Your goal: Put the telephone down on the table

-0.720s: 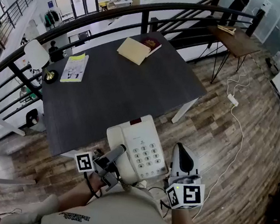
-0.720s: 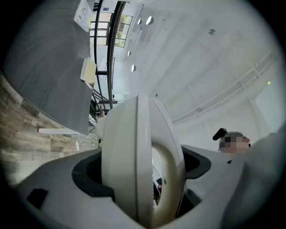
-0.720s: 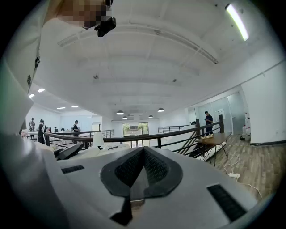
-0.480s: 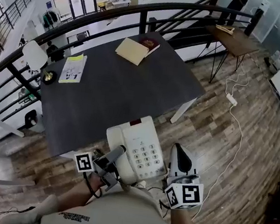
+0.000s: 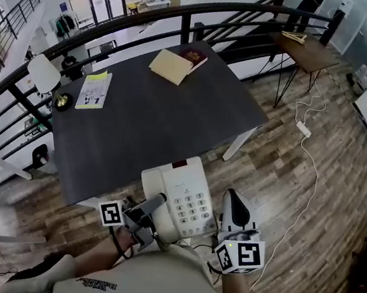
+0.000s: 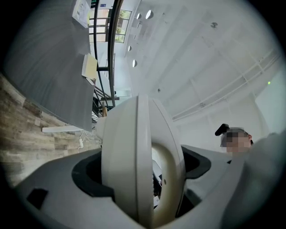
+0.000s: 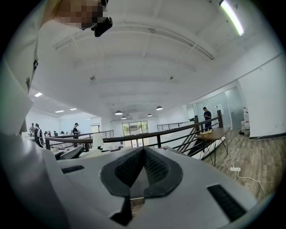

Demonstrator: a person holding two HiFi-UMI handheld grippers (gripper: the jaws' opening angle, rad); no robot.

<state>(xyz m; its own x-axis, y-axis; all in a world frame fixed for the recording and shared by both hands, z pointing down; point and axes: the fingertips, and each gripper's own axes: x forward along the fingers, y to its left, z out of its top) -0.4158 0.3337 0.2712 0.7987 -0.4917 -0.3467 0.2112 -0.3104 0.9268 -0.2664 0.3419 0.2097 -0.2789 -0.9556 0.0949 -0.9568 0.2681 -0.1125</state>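
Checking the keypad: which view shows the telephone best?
The head view: most of the telephone shows, keypad up, held at its side by the left claw. The left gripper view shows only its rounded white edge between the jaws. The right gripper view does not plainly show it.

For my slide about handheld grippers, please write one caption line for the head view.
Left gripper holds a white telephone at the near edge of the table; right gripper beside it, shut.

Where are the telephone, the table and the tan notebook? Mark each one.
telephone (image 5: 189,203), head view, on its keypad.
table (image 5: 146,124), head view, on its bare dark top.
tan notebook (image 5: 168,66), head view, on its cover.
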